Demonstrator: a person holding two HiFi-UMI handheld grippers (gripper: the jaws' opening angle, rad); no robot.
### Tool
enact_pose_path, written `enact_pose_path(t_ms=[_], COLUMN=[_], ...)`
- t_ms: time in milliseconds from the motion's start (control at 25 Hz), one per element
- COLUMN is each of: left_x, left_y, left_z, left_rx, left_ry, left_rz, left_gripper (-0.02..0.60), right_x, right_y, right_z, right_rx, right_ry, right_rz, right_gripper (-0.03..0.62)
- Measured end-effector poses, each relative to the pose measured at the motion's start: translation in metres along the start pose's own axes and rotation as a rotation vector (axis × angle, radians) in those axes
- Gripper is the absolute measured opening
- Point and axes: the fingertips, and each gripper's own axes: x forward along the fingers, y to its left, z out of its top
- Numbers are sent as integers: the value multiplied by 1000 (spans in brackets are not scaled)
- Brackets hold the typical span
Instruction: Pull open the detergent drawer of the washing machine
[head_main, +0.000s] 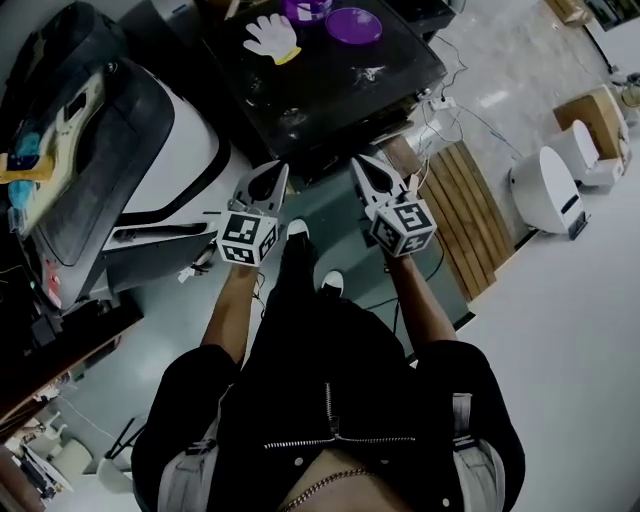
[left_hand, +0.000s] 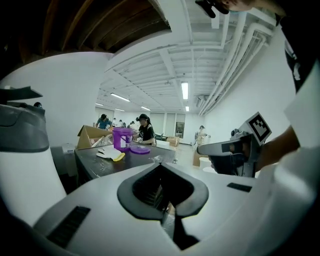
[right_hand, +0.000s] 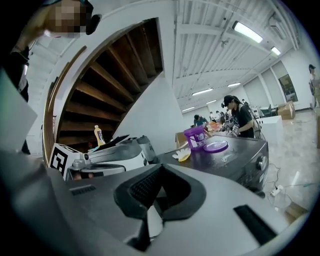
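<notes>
The dark washing machine (head_main: 330, 80) stands ahead of me, and its front with a round knob (right_hand: 259, 162) shows in the right gripper view. I cannot make out the detergent drawer in any view. On its top lie a white glove (head_main: 272, 38), a purple lid (head_main: 353, 24) and a purple bucket (head_main: 305, 8). My left gripper (head_main: 275, 172) and right gripper (head_main: 365, 165) are held side by side in the air, just short of the machine's near edge and apart from it. Both point at the machine, shut, with nothing between the jaws (left_hand: 161, 167) (right_hand: 160, 167).
A white and grey appliance (head_main: 150, 150) with a raised lid stands close on the left. A wooden pallet (head_main: 470, 220) lies at the right, with cables and a power strip (head_main: 440, 100) beyond it. White rounded units (head_main: 545, 190) and a cardboard box (head_main: 590, 115) sit farther right. People work at tables behind.
</notes>
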Motion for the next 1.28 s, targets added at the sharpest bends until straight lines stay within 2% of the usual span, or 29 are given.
enact_pose_path(t_ms=[200, 360, 520, 560, 640, 720, 800, 840, 920, 1000, 1120, 1280], left_x=[18, 25, 31, 31, 32, 32, 32, 32, 31, 31, 29, 28], left_y=[10, 15, 22, 23, 28, 32, 36, 38, 41, 43, 46, 52], left_z=[-17, -28, -39, -41, -46, -52, -56, -58, -60, -63, -68, -73], left_rx=[0, 9, -13, -23, -36, -44, -47, -47, -49, -53, -62, -74], left_ry=[25, 25, 44, 48, 57, 71, 81, 82, 81, 86, 104, 116], left_rz=[-36, -54, -65, -65, -65, -64, -64, -62, -55, -53, -51, -39], left_gripper=[18, 18, 18, 18, 18, 18, 18, 18, 18, 18, 18, 18], right_x=[24, 40, 53, 55, 59, 62, 64, 64, 65, 67, 70, 85], right_y=[-13, -25, -36, -38, -42, -45, -48, -49, -52, -55, -57, -63], right_z=[-32, -63, -86, -92, -106, -118, -123, -126, -135, -145, -158, -158], right_rx=[122, 203, 302, 318, 337, 370, 417, 442, 475, 500, 588, 723], right_ry=[37, 91, 103, 106, 121, 126, 115, 113, 131, 153, 146, 65], right_rz=[43, 4, -32, -30, -15, -6, -10, -12, -16, -14, 11, 114], right_gripper=[6, 8, 10, 24, 130, 191, 191, 218, 309, 324, 275, 289])
